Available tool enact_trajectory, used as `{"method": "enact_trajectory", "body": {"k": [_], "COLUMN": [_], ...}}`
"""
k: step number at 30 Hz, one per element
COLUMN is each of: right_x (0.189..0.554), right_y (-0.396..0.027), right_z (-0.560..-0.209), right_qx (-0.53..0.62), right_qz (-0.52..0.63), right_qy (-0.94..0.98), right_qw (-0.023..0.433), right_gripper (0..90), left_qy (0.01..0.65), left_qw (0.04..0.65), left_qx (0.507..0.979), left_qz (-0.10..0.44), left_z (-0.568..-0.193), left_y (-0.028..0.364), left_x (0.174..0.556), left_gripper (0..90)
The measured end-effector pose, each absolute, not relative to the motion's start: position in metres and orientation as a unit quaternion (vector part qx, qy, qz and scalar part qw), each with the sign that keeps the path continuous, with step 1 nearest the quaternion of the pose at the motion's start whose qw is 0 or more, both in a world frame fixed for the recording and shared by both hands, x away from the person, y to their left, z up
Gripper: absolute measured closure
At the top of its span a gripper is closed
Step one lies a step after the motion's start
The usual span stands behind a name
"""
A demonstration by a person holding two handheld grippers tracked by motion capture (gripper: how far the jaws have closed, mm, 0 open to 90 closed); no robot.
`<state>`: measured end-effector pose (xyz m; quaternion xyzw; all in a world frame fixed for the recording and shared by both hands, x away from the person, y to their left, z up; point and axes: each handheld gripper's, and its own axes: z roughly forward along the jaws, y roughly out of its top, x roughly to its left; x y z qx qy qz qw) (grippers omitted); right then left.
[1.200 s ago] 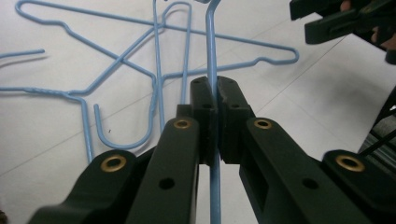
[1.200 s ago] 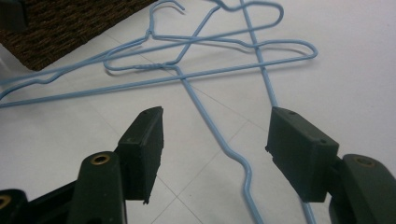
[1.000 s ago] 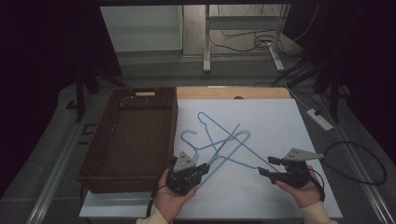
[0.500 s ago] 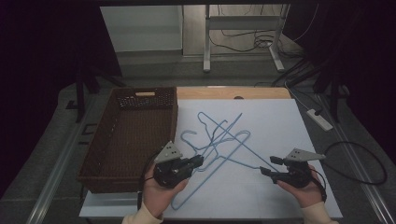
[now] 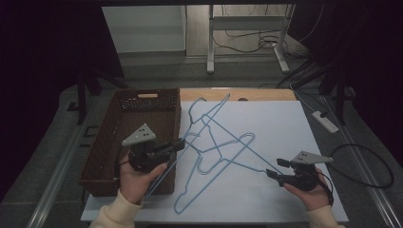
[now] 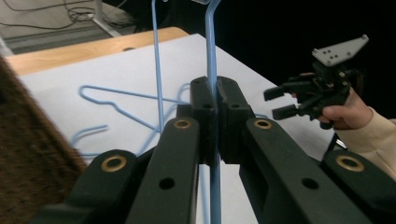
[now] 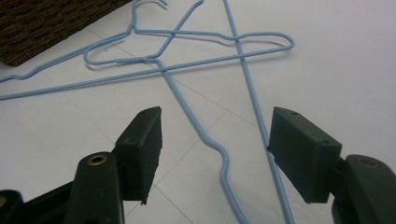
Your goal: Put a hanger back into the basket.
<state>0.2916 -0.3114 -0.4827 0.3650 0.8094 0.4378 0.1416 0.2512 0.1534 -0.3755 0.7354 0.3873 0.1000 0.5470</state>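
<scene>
Lifted hanger [image 5: 209, 124] (left tool [image 5: 177, 145]), white tabletop [image 5: 285, 133], dark room

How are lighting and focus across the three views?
High view: dim, surroundings almost black, white sheet evenly lit, no glare. Left gripper view: basket smeared at the left edge, background black. Right gripper view: bright, hangers sharp, soft shadows.

The left hand [image 5: 138, 178] comes in from the bottom edge, cream sleeve showing, and carries the left gripper [image 5: 177, 145] low and nearly level, its grey plate on top, jaws pressed tight together. Over on the other side, the right hand [image 5: 309, 190] cradles the right gripper [image 5: 275, 168] from below, pointing inward, jaws standing wide apart.
</scene>
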Motion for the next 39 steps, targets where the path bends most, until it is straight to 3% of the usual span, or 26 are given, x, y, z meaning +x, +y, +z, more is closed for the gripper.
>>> {"method": "enact_trajectory", "body": {"k": [11, 39], "right_x": [0.292, 0.293], "right_y": [-0.311, -0.310], "right_z": [-0.484, -0.486], "right_qx": [0.367, 0.371], "right_qz": [0.434, 0.427], "right_qy": [0.811, 0.813], "right_qw": [0.142, 0.140], "right_gripper": [35.5, 35.4], "left_qy": [0.412, 0.466], "left_qw": [0.539, 0.506], "left_qx": [0.725, 0.717], "left_qz": [0.122, 0.114], "left_z": [-0.370, -0.386], "left_y": [0.196, 0.279], "left_x": [0.267, 0.297], "left_gripper": [86.9, 86.9]}}
